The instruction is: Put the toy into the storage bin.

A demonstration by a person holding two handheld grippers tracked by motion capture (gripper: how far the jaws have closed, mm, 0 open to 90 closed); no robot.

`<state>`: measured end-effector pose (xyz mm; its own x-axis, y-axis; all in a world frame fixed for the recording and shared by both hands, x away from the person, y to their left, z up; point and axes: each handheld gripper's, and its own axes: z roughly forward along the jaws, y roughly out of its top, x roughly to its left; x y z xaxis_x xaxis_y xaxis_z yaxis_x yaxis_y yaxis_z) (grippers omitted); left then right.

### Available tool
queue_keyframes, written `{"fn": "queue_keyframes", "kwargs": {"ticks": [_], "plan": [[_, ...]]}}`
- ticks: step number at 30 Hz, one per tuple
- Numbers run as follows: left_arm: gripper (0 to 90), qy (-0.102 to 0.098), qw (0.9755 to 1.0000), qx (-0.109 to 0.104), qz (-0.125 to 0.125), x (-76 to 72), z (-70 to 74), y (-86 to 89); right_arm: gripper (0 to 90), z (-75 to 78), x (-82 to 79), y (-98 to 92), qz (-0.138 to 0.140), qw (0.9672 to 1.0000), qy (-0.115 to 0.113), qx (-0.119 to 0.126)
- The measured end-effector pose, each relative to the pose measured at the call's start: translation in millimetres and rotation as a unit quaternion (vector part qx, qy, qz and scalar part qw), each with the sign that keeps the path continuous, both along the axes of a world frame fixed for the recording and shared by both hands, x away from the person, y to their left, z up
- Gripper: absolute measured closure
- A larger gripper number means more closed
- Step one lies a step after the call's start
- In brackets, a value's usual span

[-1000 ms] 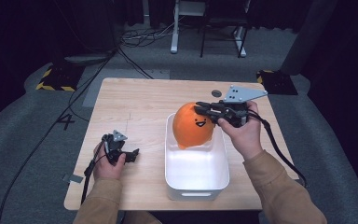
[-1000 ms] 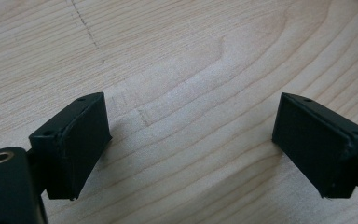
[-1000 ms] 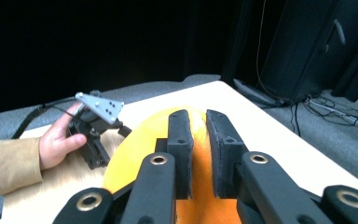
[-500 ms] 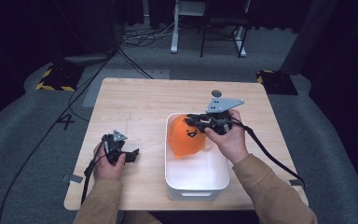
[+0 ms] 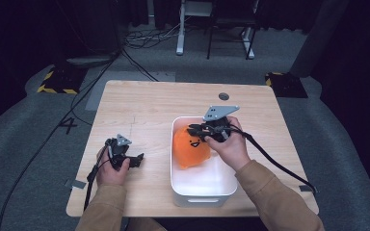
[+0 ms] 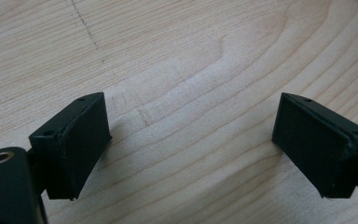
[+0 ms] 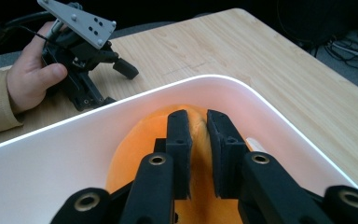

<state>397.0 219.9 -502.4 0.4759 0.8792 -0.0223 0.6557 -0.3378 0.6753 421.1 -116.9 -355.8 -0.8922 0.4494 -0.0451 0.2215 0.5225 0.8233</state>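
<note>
My right hand-held gripper [image 7: 198, 140] is pinched almost fully together on a fold of the soft orange plush toy with a small dark smiling face [image 5: 191, 147], a ridge of orange fabric squeezed between the two black pads [image 7: 178, 140]. The toy hangs just under and ahead of this hand-held gripper, inside the white rectangular plastic bin [image 5: 203, 195], in the half of the bin that lies away from my body. In the right gripper view the bin's white rim [image 7: 261, 100] curves round just beyond the jaws, and the toy's orange bulk sits below and behind them. The grey three-cornered plate rides on top of this hand-held gripper, above the bin's far edge in the high view.

My left hand-held gripper [image 5: 130, 160] is well apart from the bin, off to its side on the light wooden tabletop [image 5: 149, 106]. Its jaws stand wide open with nothing between them; in the left gripper view only bare wood grain [image 6: 191, 116] lies between the two pads [image 6: 81, 140]. My left hand [image 5: 110, 171] holds it low over the tabletop, jaws pointing toward the bin.
</note>
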Motion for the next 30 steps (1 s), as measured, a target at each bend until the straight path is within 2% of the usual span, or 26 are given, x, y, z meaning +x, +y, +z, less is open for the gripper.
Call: {"fn": "queue_keyframes", "kwargs": {"ticks": [7,9,14,25,30], "plan": [[11.4,0.000,1.0000,0.000,0.000,0.0,0.0,0.0,78.9,-3.6,0.7,6.8,-0.007,0.9995,0.015,-0.027],[11.3,0.000,1.0000,0.000,0.000,0.0,0.0,0.0,78.5,-5.1,1.5,9.1,-0.006,0.9989,0.016,-0.042],[11.4,0.000,1.0000,0.000,0.000,0.0,0.0,0.0,77.7,-8.8,2.5,11.5,-0.008,0.9981,0.023,-0.057],[11.4,0.000,1.0000,0.000,0.000,0.0,0.0,0.0,71.8,-8.2,4.0,10.0,-0.015,0.9975,0.044,-0.053],[11.3,0.000,1.0000,0.000,0.000,0.0,0.0,0.0,67.5,-7.1,6.1,8.1,-0.018,0.9973,0.047,-0.054]]}}
